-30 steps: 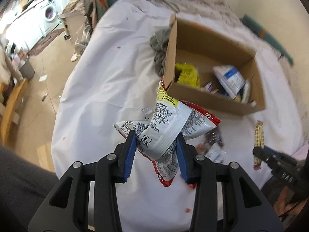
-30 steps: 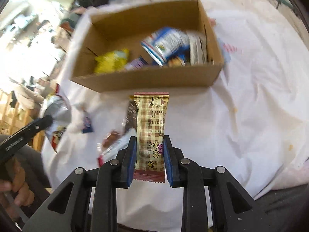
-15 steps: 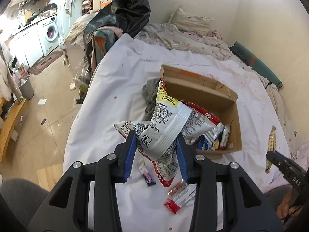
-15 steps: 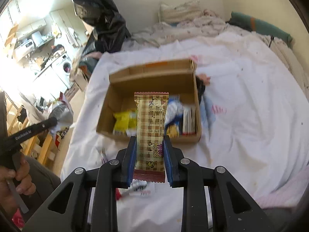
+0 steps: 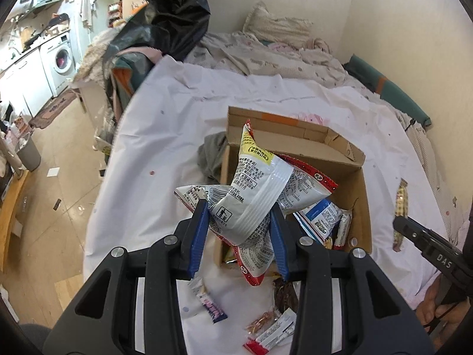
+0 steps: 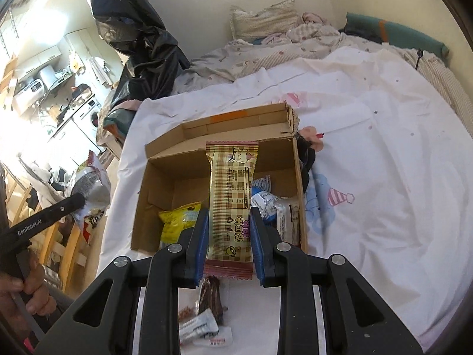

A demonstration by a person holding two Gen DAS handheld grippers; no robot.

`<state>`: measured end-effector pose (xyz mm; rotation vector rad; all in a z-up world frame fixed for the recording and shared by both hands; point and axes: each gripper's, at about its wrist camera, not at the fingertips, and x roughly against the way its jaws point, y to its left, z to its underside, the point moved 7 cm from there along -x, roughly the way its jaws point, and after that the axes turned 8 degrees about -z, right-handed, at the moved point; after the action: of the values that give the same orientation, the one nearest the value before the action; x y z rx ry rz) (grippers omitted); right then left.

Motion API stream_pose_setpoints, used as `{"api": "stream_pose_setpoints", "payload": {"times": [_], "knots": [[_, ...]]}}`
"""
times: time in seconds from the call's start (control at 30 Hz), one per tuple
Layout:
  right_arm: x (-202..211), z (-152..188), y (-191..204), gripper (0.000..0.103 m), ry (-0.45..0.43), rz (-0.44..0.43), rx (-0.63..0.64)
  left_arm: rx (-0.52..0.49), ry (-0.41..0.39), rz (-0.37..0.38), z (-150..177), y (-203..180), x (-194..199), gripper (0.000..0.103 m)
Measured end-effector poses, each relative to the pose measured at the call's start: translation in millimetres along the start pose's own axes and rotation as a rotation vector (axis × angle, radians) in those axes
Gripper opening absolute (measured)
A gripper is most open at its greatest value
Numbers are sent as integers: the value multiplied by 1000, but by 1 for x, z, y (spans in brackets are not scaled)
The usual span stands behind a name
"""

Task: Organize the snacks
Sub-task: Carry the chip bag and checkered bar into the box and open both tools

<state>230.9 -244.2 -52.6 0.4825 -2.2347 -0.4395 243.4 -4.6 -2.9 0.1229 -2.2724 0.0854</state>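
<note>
My left gripper (image 5: 239,222) is shut on a crumpled white and red snack bag (image 5: 251,195), held up in front of an open cardboard box (image 5: 343,159) on a white sheet. My right gripper (image 6: 229,230) is shut on a tan plaid snack bar (image 6: 232,195), held above the same cardboard box (image 6: 159,162). Inside the box lie a yellow packet (image 6: 174,222) and a blue and white packet (image 6: 264,201). The right gripper with its bar (image 5: 400,204) shows at the right edge of the left wrist view. The left gripper's bag (image 6: 88,189) shows at the left of the right wrist view.
Loose snacks lie on the sheet in front of the box: a purple packet (image 5: 211,307), a dark brown bar (image 6: 211,298), a red and white packet (image 5: 272,334). A grey cloth (image 5: 211,153) sits by the box's left wall. Black plastic bag (image 5: 174,9), bedding and pillows lie beyond.
Both grippers have risen and drawn back from the box, each still gripping its snack. The box now looks smaller and farther, and more of the bed and room shows.
</note>
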Motion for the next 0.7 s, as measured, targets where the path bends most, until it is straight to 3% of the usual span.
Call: {"api": "stream_pose_setpoints", "payload": {"times": [0.3,0.47,0.6,0.7], "knots": [[-46,8,-27,28,37,21,-59,-62,49,17,-1,-35,-56,35],[-59,14,-36,28,67,40,-85,-123,31,50,9,-55,-77,36],[-68,17,-34,28,84,44,-70,-92,81,92,15,-60,-89,36],[-75,19,-31,28,102,37,-63,-96,62,84,15,-59,-93,36]]}}
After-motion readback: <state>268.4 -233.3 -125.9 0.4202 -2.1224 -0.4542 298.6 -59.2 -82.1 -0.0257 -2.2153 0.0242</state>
